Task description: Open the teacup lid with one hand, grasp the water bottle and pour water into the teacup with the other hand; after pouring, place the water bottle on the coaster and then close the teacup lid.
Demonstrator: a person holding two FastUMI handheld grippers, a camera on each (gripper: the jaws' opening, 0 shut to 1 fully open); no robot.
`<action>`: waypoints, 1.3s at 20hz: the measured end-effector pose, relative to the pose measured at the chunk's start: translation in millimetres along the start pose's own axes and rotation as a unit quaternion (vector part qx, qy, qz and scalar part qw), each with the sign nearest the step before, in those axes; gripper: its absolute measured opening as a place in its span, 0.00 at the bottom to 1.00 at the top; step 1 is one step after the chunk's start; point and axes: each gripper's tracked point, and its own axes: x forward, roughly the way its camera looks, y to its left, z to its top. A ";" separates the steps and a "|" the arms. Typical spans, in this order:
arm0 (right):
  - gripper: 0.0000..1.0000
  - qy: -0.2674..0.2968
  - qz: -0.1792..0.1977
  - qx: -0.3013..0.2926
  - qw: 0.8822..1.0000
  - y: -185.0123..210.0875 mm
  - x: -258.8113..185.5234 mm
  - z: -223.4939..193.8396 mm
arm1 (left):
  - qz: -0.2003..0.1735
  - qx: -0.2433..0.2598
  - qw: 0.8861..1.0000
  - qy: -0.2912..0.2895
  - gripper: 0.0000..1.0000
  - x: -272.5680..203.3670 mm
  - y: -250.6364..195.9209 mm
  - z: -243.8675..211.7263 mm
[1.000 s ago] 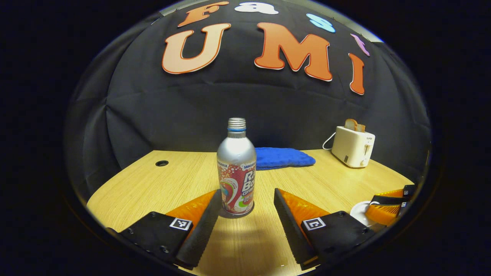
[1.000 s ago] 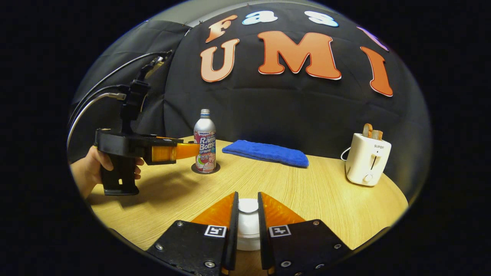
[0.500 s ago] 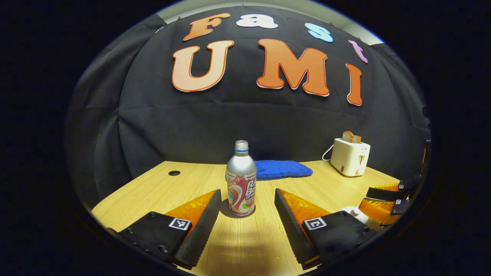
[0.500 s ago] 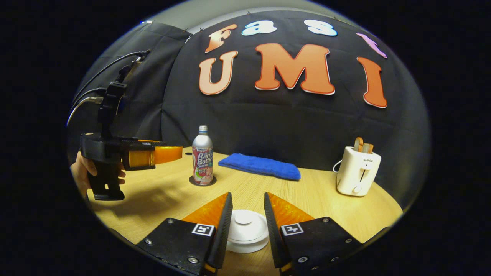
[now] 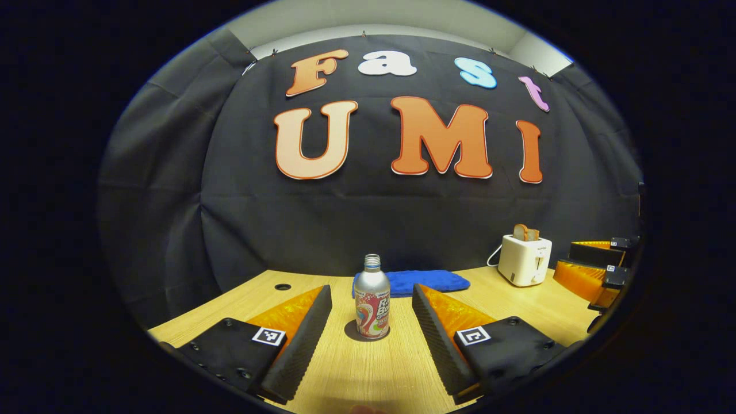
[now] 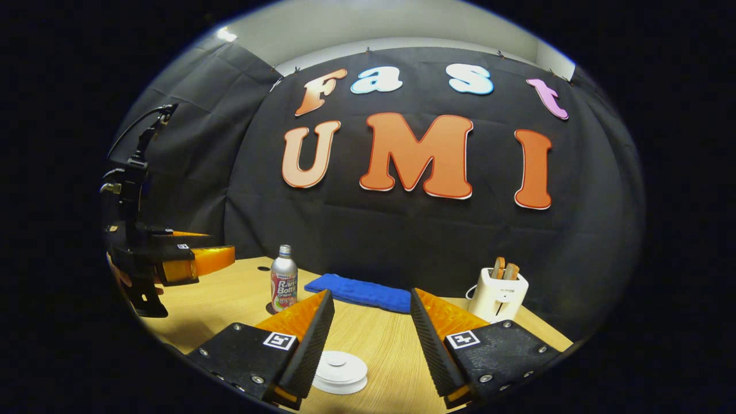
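The silver water bottle (image 5: 372,299) with a red label stands upright on a dark round coaster (image 5: 352,333), a little ahead of my open left gripper (image 5: 372,291); nothing sits between its fingers. From the right gripper view the bottle (image 6: 283,280) is at the far left of the table, with my left gripper (image 6: 221,259) held in a hand beside it and apart from it. The white teacup with its lid (image 6: 339,370) on sits low between the fingers of my open right gripper (image 6: 371,296), untouched. At the right edge of the left gripper view, the right gripper (image 5: 563,259) hovers above the table.
A folded blue cloth (image 6: 356,291) lies along the back of the wooden table (image 6: 379,339). A white toaster (image 6: 499,293) with bread in it stands at the back right, its cord trailing behind. A cable hole (image 5: 282,286) is in the table's far left.
My right gripper has let go of the lid, opened wide, and pulled back and up. My left gripper has also backed away from the bottle and risen; the bottle stayed on the coaster.
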 end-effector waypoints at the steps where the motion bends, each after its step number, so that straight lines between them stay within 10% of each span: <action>1: 0.81 -0.001 -0.004 0.000 1.000 -2.5 -1.7 4.0 | 0.000 0.000 1.000 -0.003 0.96 -4.2 -0.4 3.2; 26: 0.85 -0.016 -0.054 0.003 0.998 -17.8 -28.7 39.3 | 0.023 0.017 0.999 -0.034 0.93 -53.9 8.6 19.2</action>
